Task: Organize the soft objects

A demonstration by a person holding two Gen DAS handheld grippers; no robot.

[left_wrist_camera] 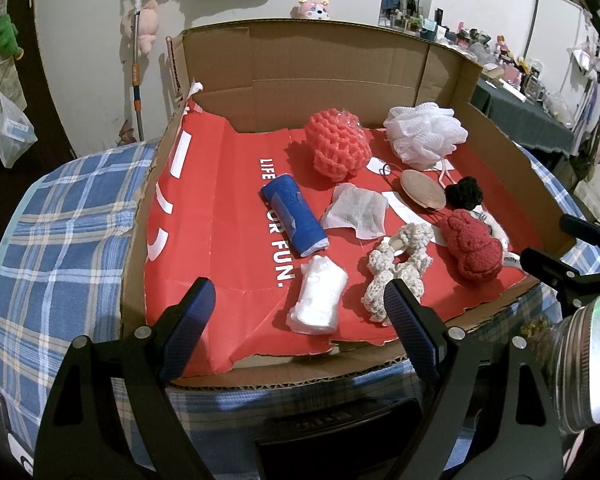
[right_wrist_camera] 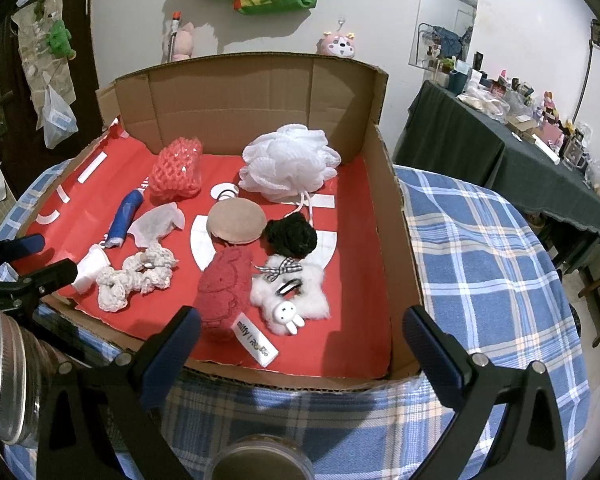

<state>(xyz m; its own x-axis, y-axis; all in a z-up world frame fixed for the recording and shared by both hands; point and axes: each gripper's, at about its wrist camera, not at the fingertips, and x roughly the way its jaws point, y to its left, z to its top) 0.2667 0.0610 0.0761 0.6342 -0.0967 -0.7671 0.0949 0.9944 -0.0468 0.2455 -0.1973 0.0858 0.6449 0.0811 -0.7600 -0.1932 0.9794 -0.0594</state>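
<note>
1. The left tongs (left_wrist_camera: 298, 312) stand wide apart and hold nothing. They hover at the near edge of the cardboard box (left_wrist_camera: 320, 56), which sits on a surface covered with a blue checked cloth (left_wrist_camera: 60, 240).
2. The right tongs (right_wrist_camera: 302, 334) are also spread wide and empty, at the near right part of the same box.
3. Straight ahead of the left tongs, closest of all, lies a white folded cloth (left_wrist_camera: 318, 300). Its long axis runs roughly away from the tongs. Just beyond it, the blue roll (left_wrist_camera: 294, 216) lies slanted, far end to the left.
4. By the left tongs' right finger lies a cream knitted scrunchie (left_wrist_camera: 396, 268).
5. Ahead of the right tongs lie the red plush rabbit (right_wrist_camera: 224, 292) and, just right of it, the white fluffy clip (right_wrist_camera: 288, 296); these are the right side's nearer pieces.
6. Farther off are a black knitted ball (right_wrist_camera: 290, 236), a tan round pad (right_wrist_camera: 236, 220), a thin white wipe (right_wrist_camera: 158, 224), an orange foam net (right_wrist_camera: 176, 168) and a white bath puff (right_wrist_camera: 288, 160).
7. All these soft things lie spread in the box on its red paper lining (left_wrist_camera: 228, 240). No second container shows among them, so whether this spread is a sorted layout or one awaiting sorting cannot be told.
</note>
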